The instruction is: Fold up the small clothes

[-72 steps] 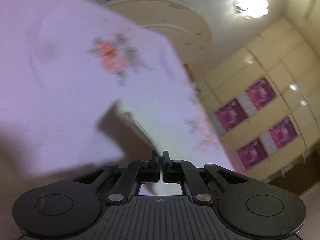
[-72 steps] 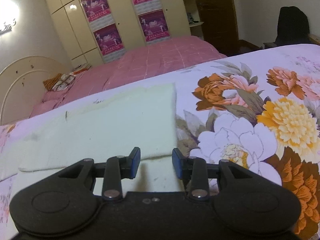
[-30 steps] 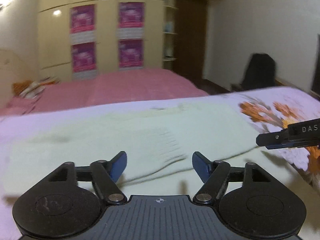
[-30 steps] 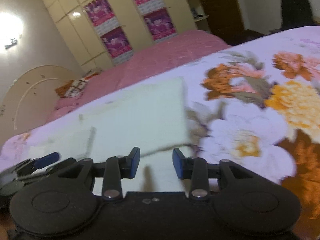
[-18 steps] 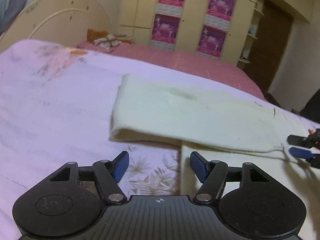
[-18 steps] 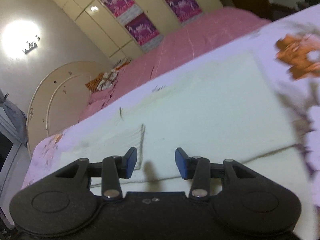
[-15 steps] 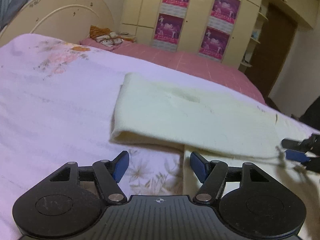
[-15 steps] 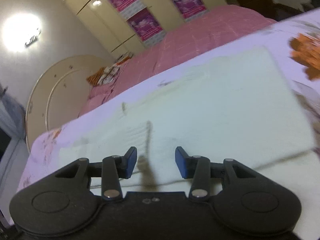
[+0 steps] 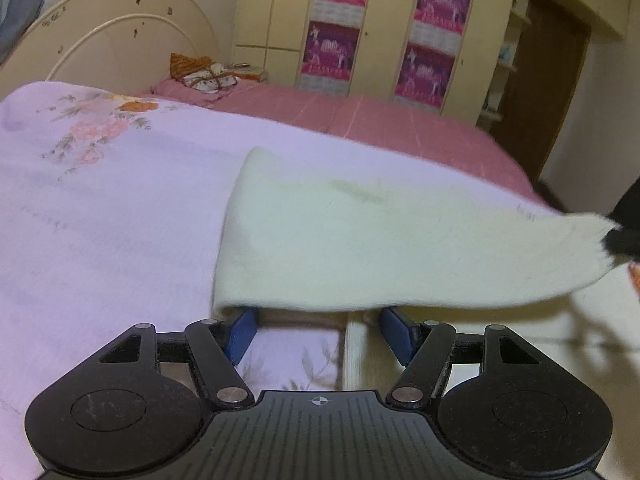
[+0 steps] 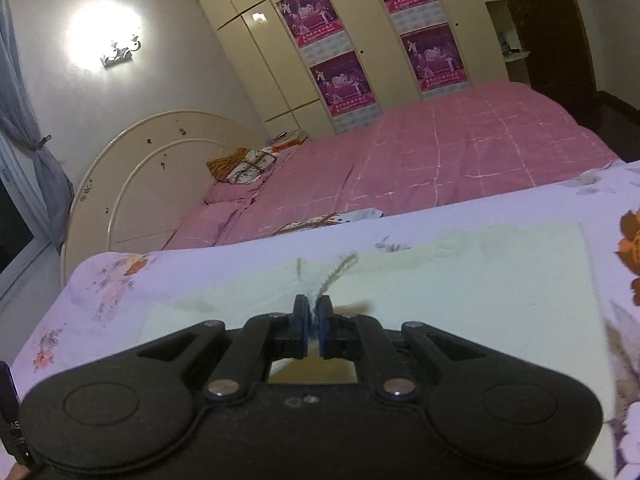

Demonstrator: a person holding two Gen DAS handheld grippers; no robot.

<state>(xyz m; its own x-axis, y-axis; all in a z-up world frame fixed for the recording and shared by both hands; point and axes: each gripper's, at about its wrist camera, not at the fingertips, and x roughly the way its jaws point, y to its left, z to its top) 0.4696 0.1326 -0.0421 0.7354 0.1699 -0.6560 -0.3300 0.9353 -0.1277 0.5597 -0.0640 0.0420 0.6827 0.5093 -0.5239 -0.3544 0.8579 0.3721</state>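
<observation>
The right gripper [image 10: 314,314] was clamped on the cream garment [image 9: 360,240] lying on the bedspread [image 9: 100,220]; the left gripper [image 9: 318,330] stood open at its fold. It should pin that fold, I judged.

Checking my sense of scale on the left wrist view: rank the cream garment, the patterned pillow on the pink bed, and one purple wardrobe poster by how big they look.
1. cream garment, largest by far, though it lies nearest the camera.
2. purple wardrobe poster and patterned pillow look about alike; both are far off, so no ranking between them.
</observation>
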